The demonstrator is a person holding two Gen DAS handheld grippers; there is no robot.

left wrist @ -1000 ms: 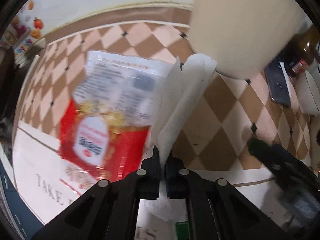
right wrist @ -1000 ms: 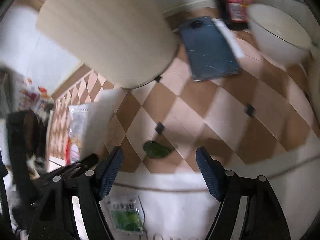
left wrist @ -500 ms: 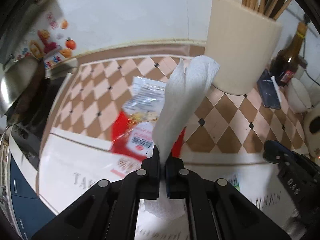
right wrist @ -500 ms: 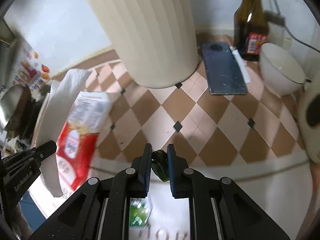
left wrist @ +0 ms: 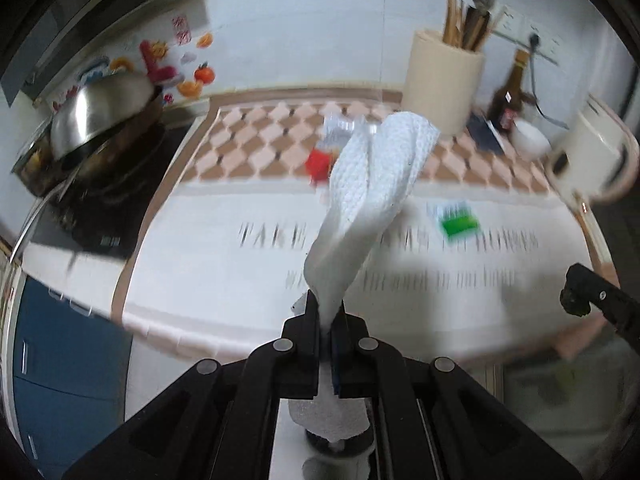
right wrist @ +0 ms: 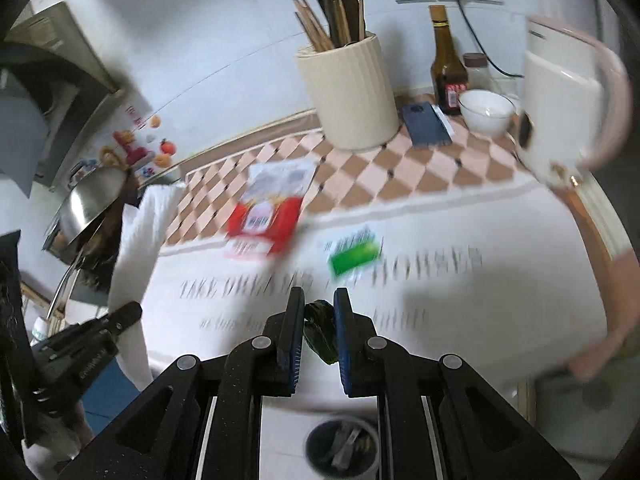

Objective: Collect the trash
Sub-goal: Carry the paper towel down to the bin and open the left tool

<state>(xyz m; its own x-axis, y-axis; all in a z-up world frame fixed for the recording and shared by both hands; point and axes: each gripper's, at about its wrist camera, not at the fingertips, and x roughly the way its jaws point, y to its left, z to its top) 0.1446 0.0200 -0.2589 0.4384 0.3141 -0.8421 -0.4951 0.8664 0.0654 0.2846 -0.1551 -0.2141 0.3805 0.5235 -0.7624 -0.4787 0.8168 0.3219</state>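
My left gripper (left wrist: 327, 312) is shut on a white paper towel (left wrist: 372, 196) that stands up from the fingers, held off the counter's front edge. It also shows in the right wrist view (right wrist: 136, 264). My right gripper (right wrist: 318, 312) is shut on a dark green crumpled wrapper (right wrist: 320, 332), also back from the counter. A red and white snack bag (right wrist: 268, 212) and a small green packet (right wrist: 354, 254) lie on the counter mat (right wrist: 480, 300). A dark bin (right wrist: 342, 450) with trash in it stands on the floor below my right gripper.
A cream utensil holder (right wrist: 350, 96), a brown bottle (right wrist: 448, 68), a white bowl (right wrist: 486, 112), a phone (right wrist: 426, 124) and a white kettle (right wrist: 560, 108) stand at the counter's back and right. A stove with a steel pot lid (left wrist: 100, 116) is at the left.
Both grippers have pulled back and up from the counter, each with its trash. The right gripper went from open to shut on the green wrapper. The bin has come into view below.
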